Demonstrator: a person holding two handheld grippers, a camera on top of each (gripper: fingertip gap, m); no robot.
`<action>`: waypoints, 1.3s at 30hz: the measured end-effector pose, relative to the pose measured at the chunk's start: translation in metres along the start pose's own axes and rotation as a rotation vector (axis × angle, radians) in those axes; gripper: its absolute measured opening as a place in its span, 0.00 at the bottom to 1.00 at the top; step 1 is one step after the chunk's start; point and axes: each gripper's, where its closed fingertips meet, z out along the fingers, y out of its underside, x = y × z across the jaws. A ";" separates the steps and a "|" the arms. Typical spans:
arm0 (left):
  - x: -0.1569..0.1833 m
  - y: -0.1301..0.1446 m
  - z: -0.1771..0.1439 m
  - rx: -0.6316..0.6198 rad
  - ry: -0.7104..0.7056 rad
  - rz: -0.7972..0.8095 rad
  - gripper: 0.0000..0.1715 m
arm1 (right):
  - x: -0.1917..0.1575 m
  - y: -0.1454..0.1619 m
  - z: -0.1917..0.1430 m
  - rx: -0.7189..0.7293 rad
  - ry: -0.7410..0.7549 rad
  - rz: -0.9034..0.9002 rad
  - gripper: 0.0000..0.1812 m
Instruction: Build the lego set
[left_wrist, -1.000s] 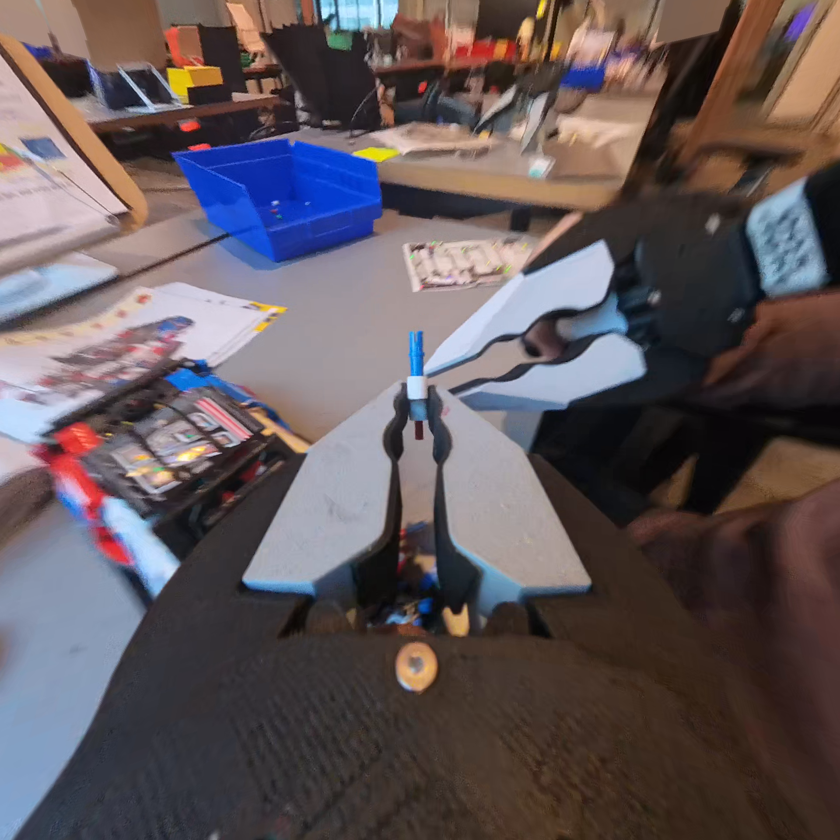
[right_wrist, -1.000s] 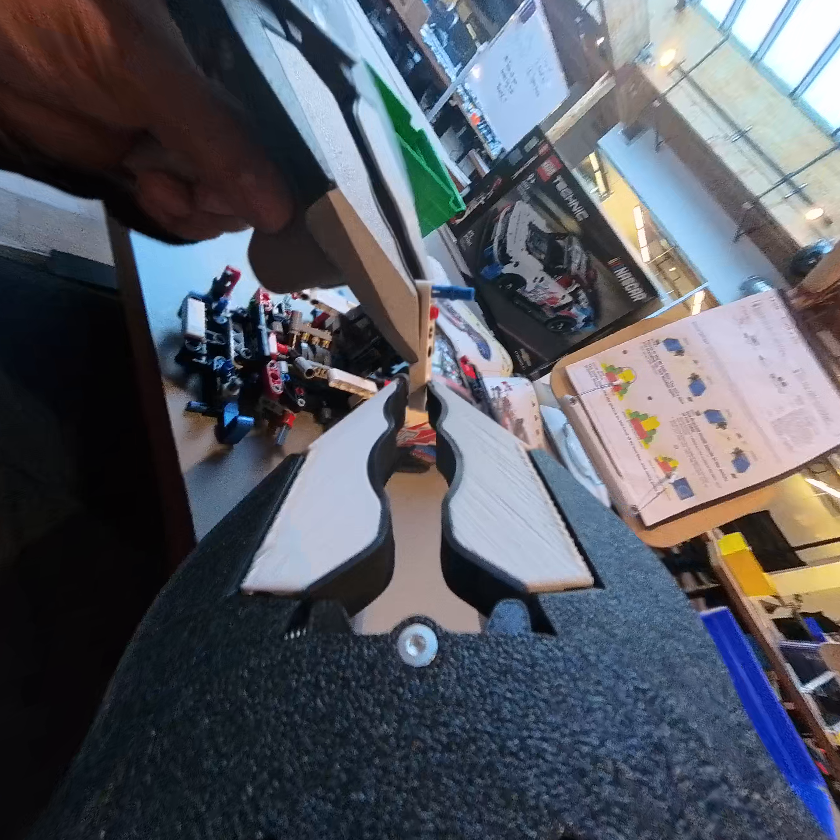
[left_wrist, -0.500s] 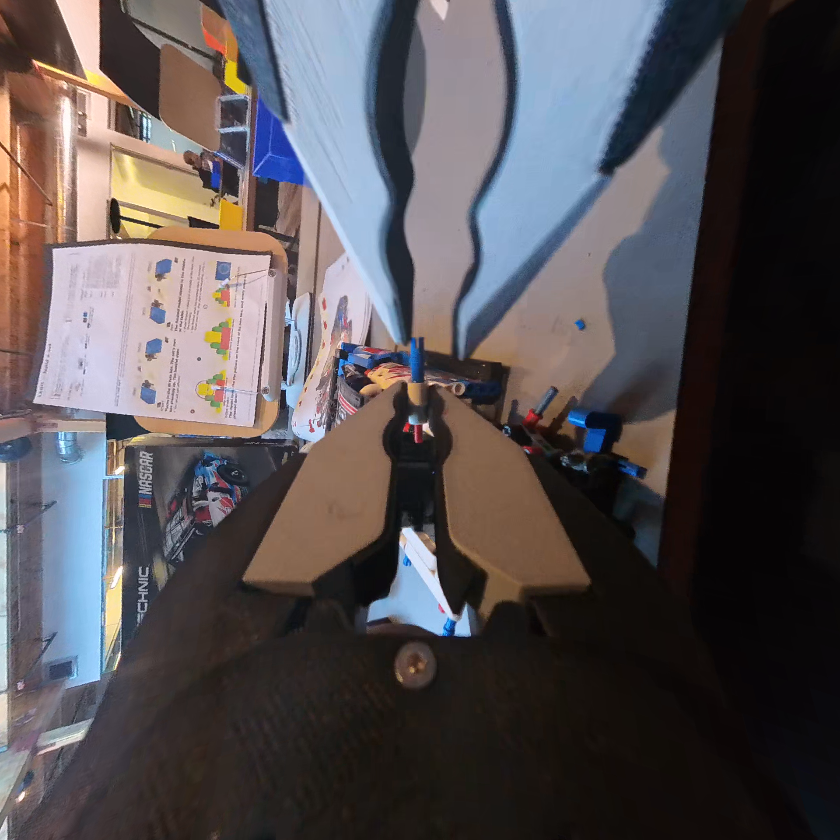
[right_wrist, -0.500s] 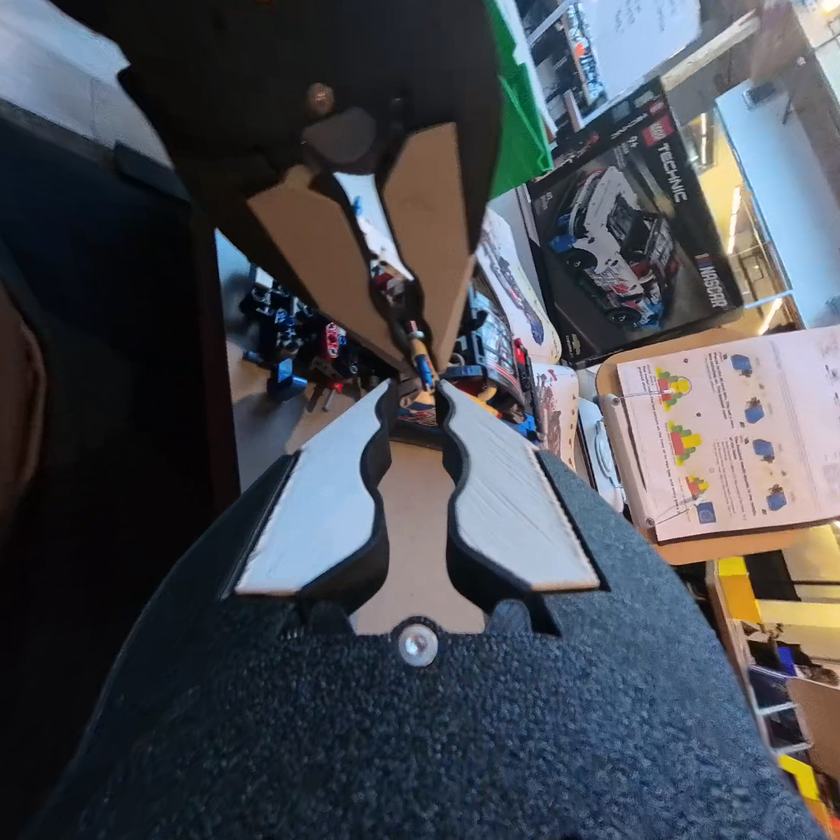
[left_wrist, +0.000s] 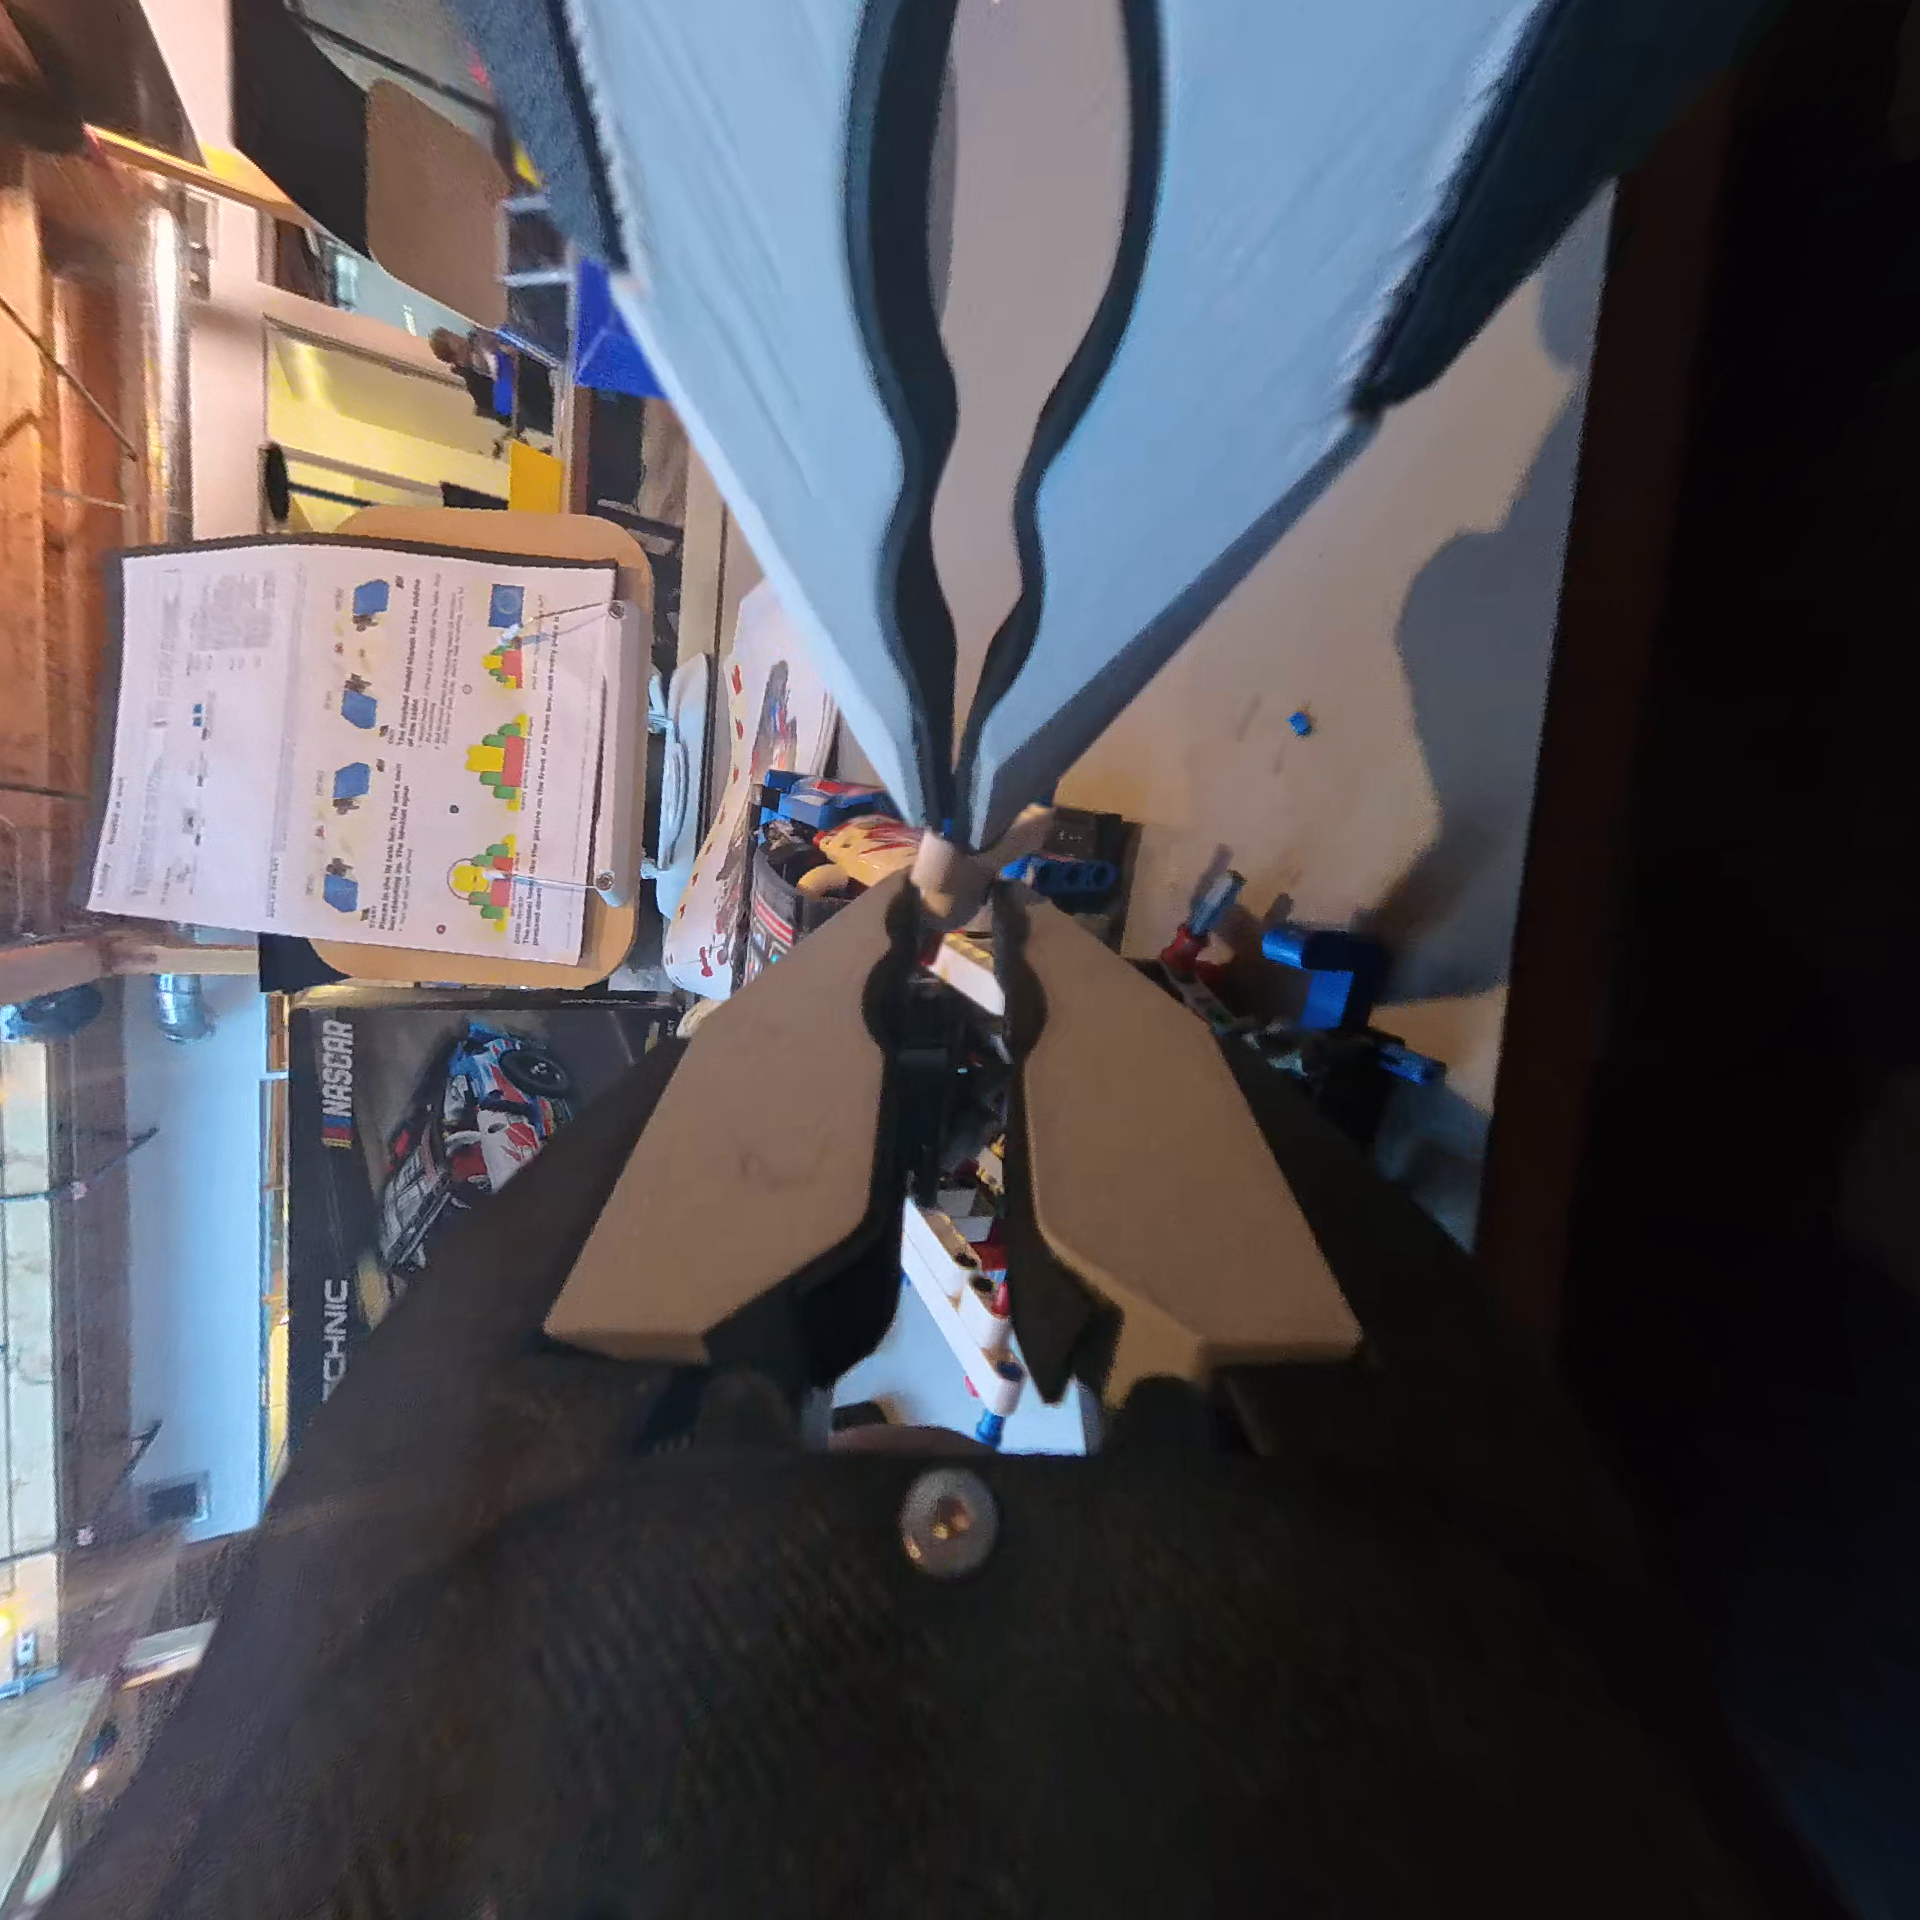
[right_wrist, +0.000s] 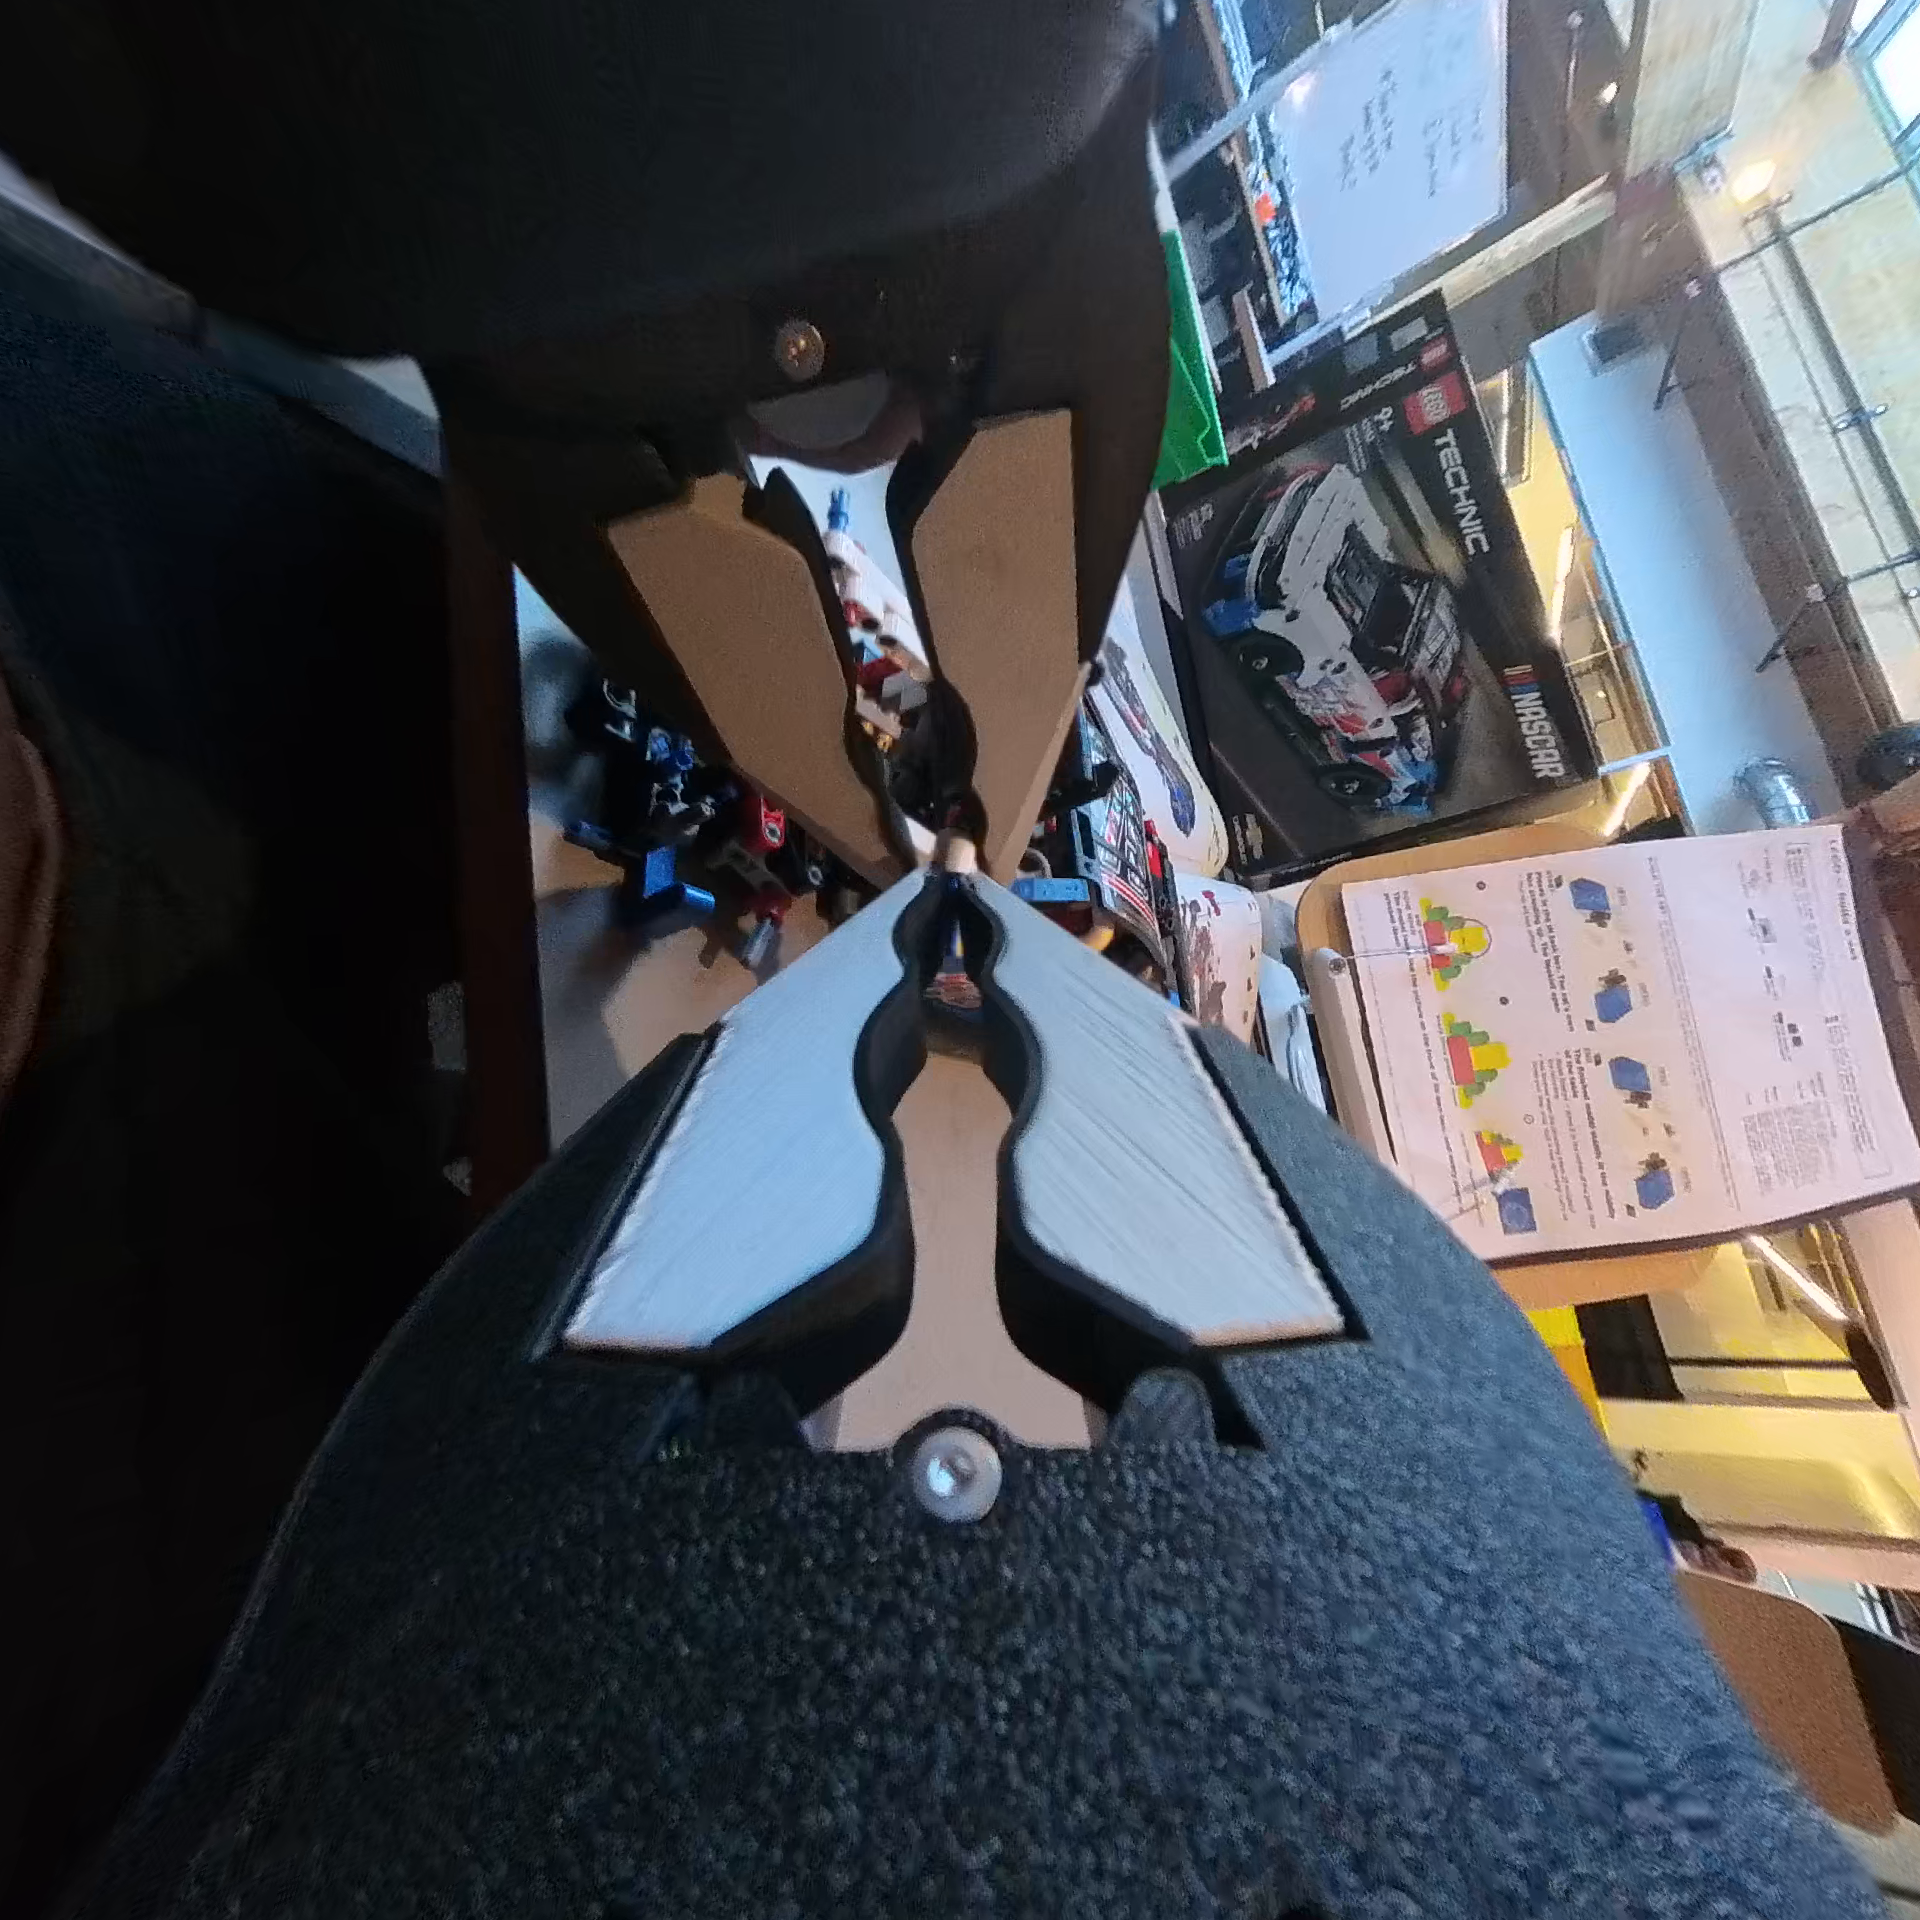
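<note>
Both views are rolled sideways over a pale tabletop in a workshop with brick walls. Nearest, the left gripper has its jaws nearly closed on a short pin with a tan collar. The right gripper meets it tip to tip, jaws pinched together on the pin's other end; half a second ago its tips stood apart and the pin's blue end showed. Beyond, near the table's edge, lies one half-built car among loose pieces. Farther off stand one set box and one instruction sheet on a board.
</note>
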 end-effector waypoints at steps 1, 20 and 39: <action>-0.002 0.000 -0.001 0.015 -0.018 -0.006 0.06 | -0.001 -0.002 -0.001 0.013 0.001 0.004 0.01; 0.008 0.007 -0.008 0.071 -0.093 0.038 0.03 | -0.011 0.006 0.007 0.056 -0.084 0.095 0.14; 0.012 0.009 -0.016 0.128 -0.033 0.023 0.15 | 0.003 0.031 0.041 -0.118 0.148 -0.274 0.04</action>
